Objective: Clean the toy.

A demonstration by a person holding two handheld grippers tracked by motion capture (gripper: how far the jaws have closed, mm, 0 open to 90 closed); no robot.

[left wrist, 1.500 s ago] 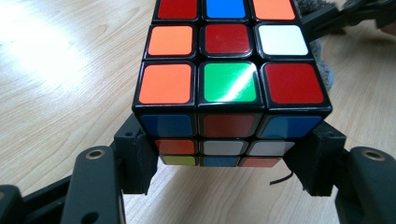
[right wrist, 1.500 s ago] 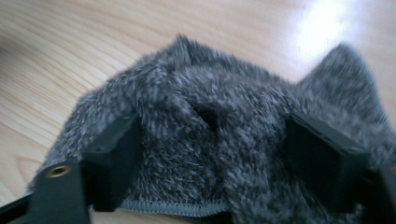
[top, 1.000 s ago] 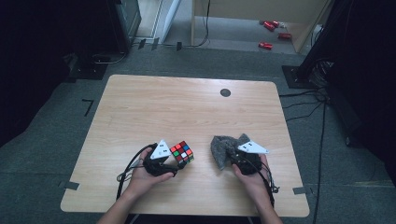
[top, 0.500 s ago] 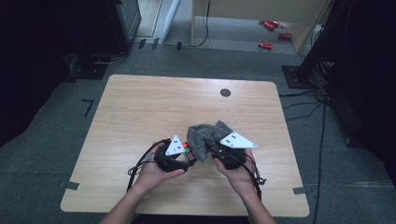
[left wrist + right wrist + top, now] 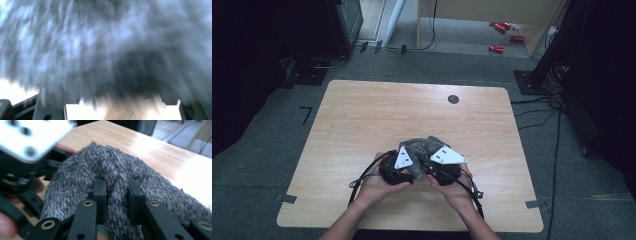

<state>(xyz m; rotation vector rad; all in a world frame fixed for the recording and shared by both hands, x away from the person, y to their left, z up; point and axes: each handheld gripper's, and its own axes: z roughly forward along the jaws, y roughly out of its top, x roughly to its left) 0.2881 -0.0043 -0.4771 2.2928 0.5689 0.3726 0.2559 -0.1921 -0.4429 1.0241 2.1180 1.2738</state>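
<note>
A grey fuzzy cloth (image 5: 419,146) hangs bunched over the middle of the wooden table (image 5: 387,110), near its front. My right gripper (image 5: 426,161) is shut on a fold of the cloth (image 5: 112,170), and its black fingers (image 5: 100,195) pinch the pile from both sides. My left gripper (image 5: 413,166) sits just to the left, its jaws tucked under the cloth. The cloth (image 5: 105,45) hangs blurred right in front of the left gripper view's camera. The coloured puzzle cube that the left jaws held a moment ago is hidden beneath it.
The left gripper's grey plate (image 5: 32,135) is close at the upper left of the right gripper view. A round black grommet (image 5: 453,99) sits at the table's far side. Black cables (image 5: 362,177) trail from the left gripper. Dark stands and red objects (image 5: 497,48) are on the floor beyond.
My right gripper carried the cloth leftward and up to the left gripper. The cloth now covers the puzzle cube, which showed between the left jaws before. The left hand barely shifted.
</note>
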